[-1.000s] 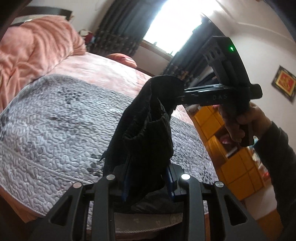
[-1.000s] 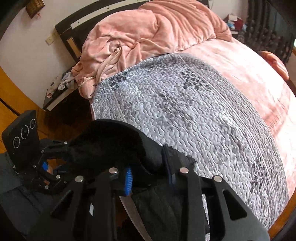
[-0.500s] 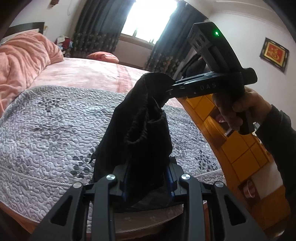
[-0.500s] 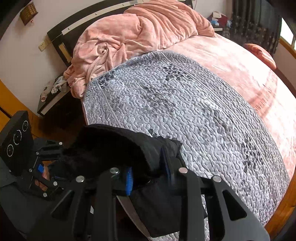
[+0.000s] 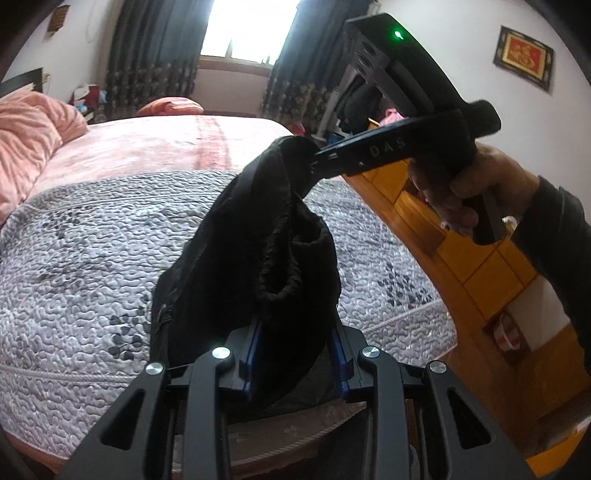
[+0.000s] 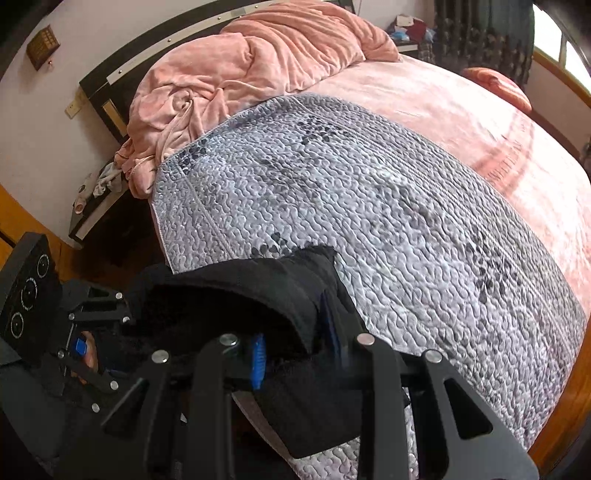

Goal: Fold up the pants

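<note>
Black pants (image 5: 255, 258) hang bunched in the air between both grippers, above the near edge of a grey quilted bed cover (image 5: 92, 258). My left gripper (image 5: 295, 354) is shut on the lower bunch of the cloth. My right gripper (image 5: 314, 158) shows in the left wrist view, held in a hand, shut on the upper end of the pants. In the right wrist view the right gripper (image 6: 295, 347) grips the black pants (image 6: 258, 295), and the left gripper (image 6: 99, 321) holds their far end at the left. The rest of the pants is hidden below.
The grey cover (image 6: 369, 206) lies over a pink bed sheet (image 6: 461, 122). A crumpled pink duvet (image 6: 240, 70) lies at the headboard. A dark nightstand (image 6: 96, 218) stands beside the bed. Orange wooden cabinets (image 5: 480, 266) stand to the right. Curtains and a window (image 5: 240, 29) are behind.
Both grippers have moved with the pants still held. The left wrist view has swung right toward the window. The right wrist view has risen and shows more of the bed.
</note>
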`<state>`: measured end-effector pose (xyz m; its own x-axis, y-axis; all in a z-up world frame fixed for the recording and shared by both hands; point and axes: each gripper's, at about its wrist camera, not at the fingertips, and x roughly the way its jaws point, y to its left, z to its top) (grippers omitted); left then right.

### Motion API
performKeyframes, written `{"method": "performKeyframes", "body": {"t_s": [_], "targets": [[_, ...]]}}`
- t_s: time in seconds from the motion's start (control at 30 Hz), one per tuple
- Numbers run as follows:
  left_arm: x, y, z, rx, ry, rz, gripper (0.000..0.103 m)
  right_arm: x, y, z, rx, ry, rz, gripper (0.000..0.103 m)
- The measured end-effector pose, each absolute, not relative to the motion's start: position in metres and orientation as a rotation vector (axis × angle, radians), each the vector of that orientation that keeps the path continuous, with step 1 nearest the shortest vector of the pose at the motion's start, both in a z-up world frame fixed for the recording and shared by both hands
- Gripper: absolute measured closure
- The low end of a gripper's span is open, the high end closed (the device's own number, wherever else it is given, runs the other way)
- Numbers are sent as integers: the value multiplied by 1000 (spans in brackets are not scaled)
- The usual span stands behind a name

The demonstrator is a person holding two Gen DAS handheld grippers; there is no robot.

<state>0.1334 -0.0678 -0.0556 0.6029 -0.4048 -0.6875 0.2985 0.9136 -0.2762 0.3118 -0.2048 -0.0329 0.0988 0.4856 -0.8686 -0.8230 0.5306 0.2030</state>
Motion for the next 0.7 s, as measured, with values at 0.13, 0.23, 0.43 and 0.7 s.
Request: {"method": "performKeyframes", "body": {"t_s": [0.13,0.23,0.43,0.7], "targets": [[137,-87,-67,-105,858,-432,72,312,-225,-46,-356,1105,990,78],[141,-100,-77,-84,881,-448,72,312,-238,-55,-356,1110,979,78],[148,-126,-99,-43,926,-482,72,314,-264,-76,-341,1120,957,78],[159,-155,-130,-2,993,-515,72,321,-295,-111,-298,1149,942,78]]}}
